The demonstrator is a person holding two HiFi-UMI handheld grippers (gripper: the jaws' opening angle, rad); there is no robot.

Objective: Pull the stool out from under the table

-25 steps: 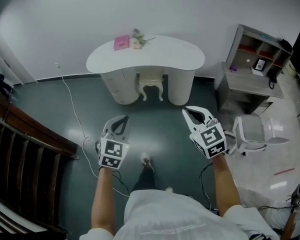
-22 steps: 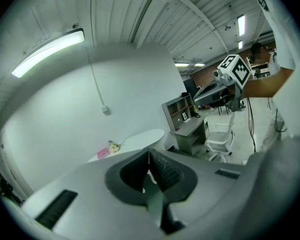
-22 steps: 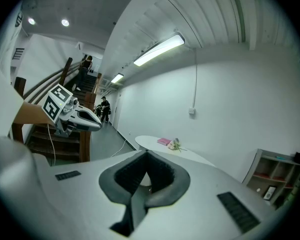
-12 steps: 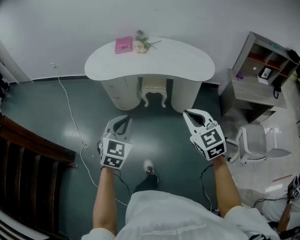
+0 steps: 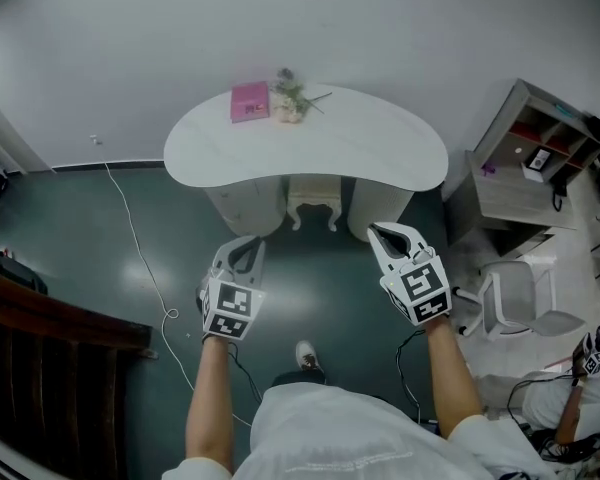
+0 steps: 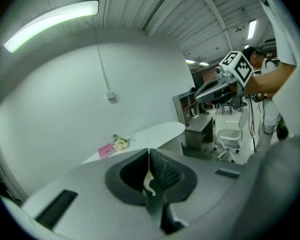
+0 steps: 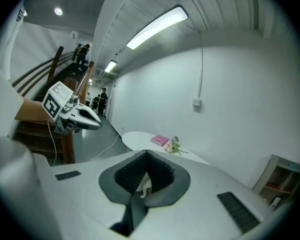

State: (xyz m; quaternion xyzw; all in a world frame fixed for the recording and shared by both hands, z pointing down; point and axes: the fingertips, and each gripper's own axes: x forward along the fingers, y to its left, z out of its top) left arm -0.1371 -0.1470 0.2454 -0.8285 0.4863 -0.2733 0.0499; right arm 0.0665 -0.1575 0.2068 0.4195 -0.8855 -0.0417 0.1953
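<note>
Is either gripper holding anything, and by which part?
Nothing is held. The left gripper and right gripper are both shut and empty, well clear of the stool under the table.

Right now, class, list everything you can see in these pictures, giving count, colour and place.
table: one, white, far side, centre
stool: one, cream, tucked under the table
book: one, pink, on the table, back left
flowers: one bunch, pale, beside the book
cable: one, white, trailing left of the table
shelf unit: one, grey, right of the table
office chair: one, white, before the shelf unit
railing: one, dark wood, near left
left gripper: one, grey, shut, empty
right gripper: one, grey, shut, empty
</note>
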